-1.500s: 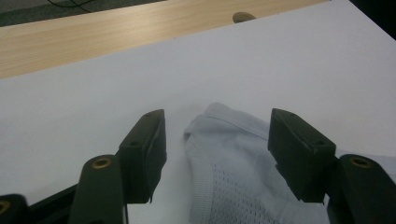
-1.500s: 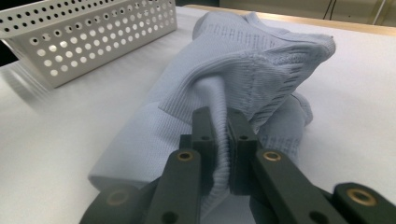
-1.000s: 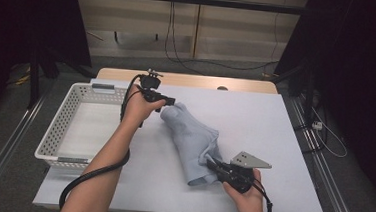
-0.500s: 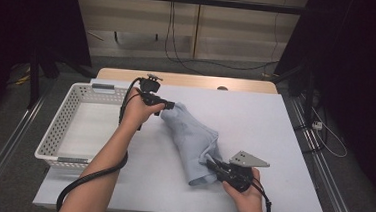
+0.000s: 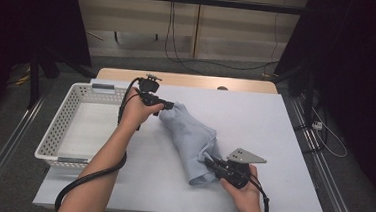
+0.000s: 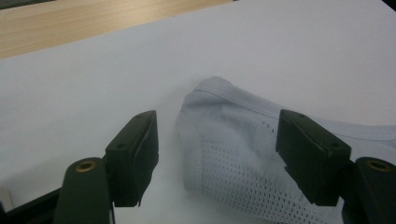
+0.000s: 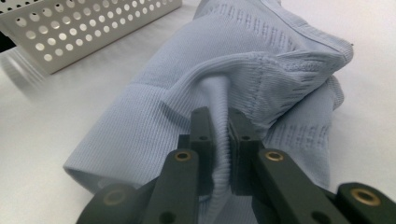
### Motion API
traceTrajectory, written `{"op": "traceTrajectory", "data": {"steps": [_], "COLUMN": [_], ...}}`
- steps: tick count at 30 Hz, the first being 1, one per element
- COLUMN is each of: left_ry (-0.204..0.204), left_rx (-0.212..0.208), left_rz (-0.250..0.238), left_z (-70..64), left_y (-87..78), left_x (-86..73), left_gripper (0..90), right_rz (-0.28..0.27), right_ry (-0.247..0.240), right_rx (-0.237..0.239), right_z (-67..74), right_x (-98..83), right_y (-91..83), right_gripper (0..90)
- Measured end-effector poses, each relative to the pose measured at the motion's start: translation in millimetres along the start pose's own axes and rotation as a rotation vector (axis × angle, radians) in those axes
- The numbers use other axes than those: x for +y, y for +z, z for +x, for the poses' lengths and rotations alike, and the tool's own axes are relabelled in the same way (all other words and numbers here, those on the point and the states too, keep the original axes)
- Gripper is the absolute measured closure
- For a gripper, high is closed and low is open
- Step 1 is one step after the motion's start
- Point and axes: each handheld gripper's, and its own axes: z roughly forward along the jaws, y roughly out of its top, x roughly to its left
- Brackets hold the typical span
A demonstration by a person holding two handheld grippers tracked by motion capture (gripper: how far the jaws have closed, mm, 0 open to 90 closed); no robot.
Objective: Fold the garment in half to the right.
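Since the earlier frame, little has shifted on the table: both hands sit about where they were, and the left gripper's (image 6: 212, 163) jaws have just been opening, the far end of the pale blue garment (image 5: 192, 139) lying between them, pads off the cloth. Released, then, at that end. Garment lies bunched in a long roll on the white table (image 5: 274, 132), running from about 11 o'clock to 5 o'clock of the table's middle, the white perforated basket (image 5: 56, 127) at 9 o'clock of it, well apart from the near end. Right gripper (image 7: 222, 135) is clenched on a pinched ridge of ribbed fabric at the near end, jaws nearly together with cloth squeezed between them. Judgement: the right grip pins the roll so it does not spring loose while the left lets go, likely ahead of a re-grip or a lift toward the basket. Left forearm reaches long from 7 o'clock, wrist bent, gripper pointing toward 3 o'clock and level with the cloth. Right hand low at 5 o'clock, gripper pointing toward 10 o'clock, grey plate up.
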Motion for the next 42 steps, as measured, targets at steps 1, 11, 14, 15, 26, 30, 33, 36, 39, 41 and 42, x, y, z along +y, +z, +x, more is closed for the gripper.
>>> {"op": "traceTrajectory", "data": {"steps": [1, 11, 14, 15, 26, 30, 33, 36, 39, 41, 42], "left_ry": [-0.002, -0.012, -0.016, -0.013, -0.022, -0.013, -0.012, -0.012, -0.01, -0.009, -0.007], "left_rx": [0.0, 0.004, -0.001, -0.002, 0.0, -0.005, -0.005, -0.004, -0.004, -0.004, -0.005], "left_rz": [0.002, 0.011, 0.012, 0.014, 0.011, 0.012, 0.014, 0.015, 0.018, 0.019, 0.02], "left_z": [0.9, 7.3, 7.8, 7.9, 11.1, 9.8, 8.3, 7.3, 6.8, 6.2, 6.1], "left_y": [-0.4, 3.1, 3.4, 3.3, 0.1, -0.7, -1.0, -1.7, -1.9, -1.7, -1.6], "left_x": [-0.8, -13.2, -16.5, -17.2, -24.3, -25.2, -25.6, -25.9, -26.6, -27.3, -27.5], "left_gripper": [29.0, 26.9, 26.8, 26.8, 26.6, 26.6, 26.4, 26.4, 26.3, 26.2, 26.3], "right_rz": [0.002, 0.022, 0.029, 0.028, -0.006, -0.015, -0.009, -0.008, -0.008, 0.0, 0.0], "right_ry": [0.001, -0.007, -0.002, -0.002, 0.028, 0.011, 0.003, -0.006, -0.017, -0.021, -0.023], "right_rx": [0.001, -0.021, -0.021, -0.023, -0.072, -0.106, -0.095, -0.098, -0.106, -0.119, -0.129], "right_z": [-0.2, -3.0, -2.7, -3.2, -7.1, -6.2, -6.0, -4.5, -3.2, -3.8, -5.1], "right_x": [-0.1, -3.7, -6.0, -6.2, 2.5, 7.6, 10.9, 13.4, 16.0, 16.3, 16.0], "right_y": [0.2, -7.9, -10.3, -11.6, -24.2, -27.1, -26.8, -25.9, -24.6, -23.3, -22.4], "right_gripper": [83.2, 83.1, 82.7, 82.4, 52.3, 41.3, 34.6, 28.8, 28.9, 30.8, 33.7]}}
